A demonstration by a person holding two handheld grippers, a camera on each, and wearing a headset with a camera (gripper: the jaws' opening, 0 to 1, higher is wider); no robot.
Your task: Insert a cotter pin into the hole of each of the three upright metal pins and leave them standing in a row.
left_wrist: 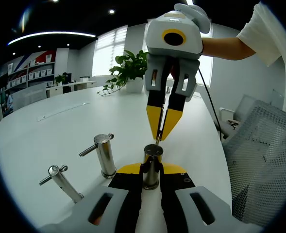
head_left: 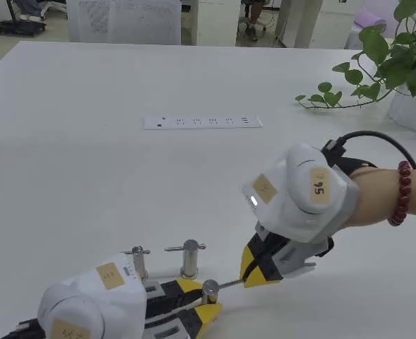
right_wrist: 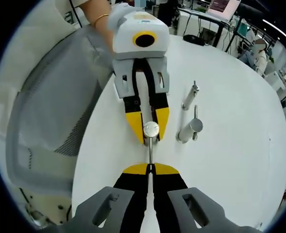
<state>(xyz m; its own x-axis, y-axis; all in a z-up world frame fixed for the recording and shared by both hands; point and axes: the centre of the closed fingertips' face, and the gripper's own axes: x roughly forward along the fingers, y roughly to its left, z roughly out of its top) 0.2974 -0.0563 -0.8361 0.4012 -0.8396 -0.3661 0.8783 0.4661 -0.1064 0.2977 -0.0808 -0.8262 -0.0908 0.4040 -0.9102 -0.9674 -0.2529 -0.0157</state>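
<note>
Three upright metal pins stand near the table's front edge. Two of them point(head_left: 138, 260) point(head_left: 189, 258) each have a cotter pin through the head; in the left gripper view they are at the left point(left_wrist: 105, 155) point(left_wrist: 62, 180). My left gripper point(head_left: 206, 300) point(left_wrist: 152, 171) is shut on the third metal pin point(head_left: 210, 289) point(left_wrist: 152, 162) point(right_wrist: 151, 129). My right gripper point(head_left: 248, 277) point(right_wrist: 150, 168) is shut on a thin cotter pin point(head_left: 229, 284) point(right_wrist: 150, 151). The cotter pin's tip reaches the head of the held pin.
A white power strip point(head_left: 202, 122) lies mid-table. A potted plant point(head_left: 398, 63) stands at the far right edge. A mesh chair point(left_wrist: 264, 160) sits beside the table. The white tabletop point(head_left: 87, 176) is bare between the pins and the strip.
</note>
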